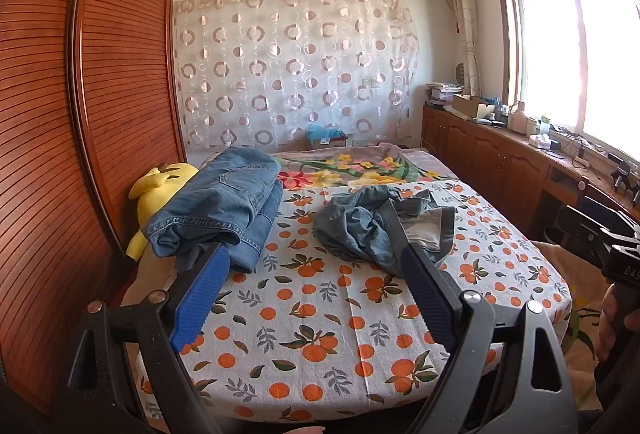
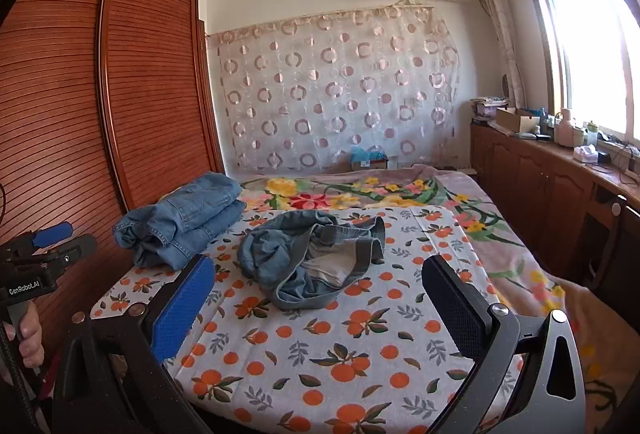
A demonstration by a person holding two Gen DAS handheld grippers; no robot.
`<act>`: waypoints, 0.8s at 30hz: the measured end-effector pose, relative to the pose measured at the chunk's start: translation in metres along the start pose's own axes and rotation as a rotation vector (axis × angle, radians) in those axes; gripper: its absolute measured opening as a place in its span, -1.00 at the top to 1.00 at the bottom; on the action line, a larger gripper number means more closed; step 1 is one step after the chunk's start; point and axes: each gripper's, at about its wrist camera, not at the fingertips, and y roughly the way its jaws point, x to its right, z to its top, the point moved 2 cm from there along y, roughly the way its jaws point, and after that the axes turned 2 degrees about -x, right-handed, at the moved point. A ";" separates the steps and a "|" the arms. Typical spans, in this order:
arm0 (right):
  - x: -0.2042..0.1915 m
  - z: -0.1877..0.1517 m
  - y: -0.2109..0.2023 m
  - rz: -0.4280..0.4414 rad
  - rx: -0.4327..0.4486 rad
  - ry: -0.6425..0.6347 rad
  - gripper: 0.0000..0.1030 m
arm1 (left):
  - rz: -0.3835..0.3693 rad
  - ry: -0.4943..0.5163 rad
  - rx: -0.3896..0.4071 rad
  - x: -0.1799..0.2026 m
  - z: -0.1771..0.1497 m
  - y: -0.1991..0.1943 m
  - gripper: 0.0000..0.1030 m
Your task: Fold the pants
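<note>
A crumpled pair of grey-blue denim pants (image 1: 372, 230) lies in a heap near the middle of the orange-print sheet (image 1: 312, 318); it also shows in the right wrist view (image 2: 308, 258). A stack of folded blue jeans (image 1: 220, 206) sits at the left edge of the bed, also in the right wrist view (image 2: 184, 222). My left gripper (image 1: 316, 266) is open and empty, held above the sheet in front of the heap. My right gripper (image 2: 320, 282) is open and empty, just short of the heap.
A tall wooden louvred wardrobe (image 1: 80, 114) stands close on the left. A yellow plush toy (image 1: 156, 194) lies between wardrobe and bed. A floral blanket (image 2: 360, 190) covers the far bed. A low wooden cabinet (image 2: 560, 174) with clutter runs under the window at right.
</note>
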 end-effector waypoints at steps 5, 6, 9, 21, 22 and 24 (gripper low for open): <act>0.000 0.000 0.000 0.001 0.001 0.001 -1.00 | 0.000 0.000 0.001 0.000 0.000 0.000 -0.71; 0.000 0.001 0.000 0.000 0.000 0.000 -1.00 | 0.000 0.000 0.002 0.000 0.000 0.000 -0.71; 0.001 0.001 0.000 0.001 0.001 0.000 -1.00 | -0.001 0.001 0.003 -0.001 0.002 -0.002 -0.71; -0.002 -0.001 -0.001 -0.001 0.006 0.000 -1.00 | 0.001 0.002 0.003 -0.001 0.002 -0.003 -0.71; -0.002 -0.001 -0.001 -0.001 0.005 0.000 -1.00 | 0.000 0.003 0.004 0.000 0.002 -0.003 -0.71; -0.002 0.000 -0.001 -0.001 0.005 0.001 -1.00 | 0.001 0.003 0.005 0.000 0.001 -0.003 -0.71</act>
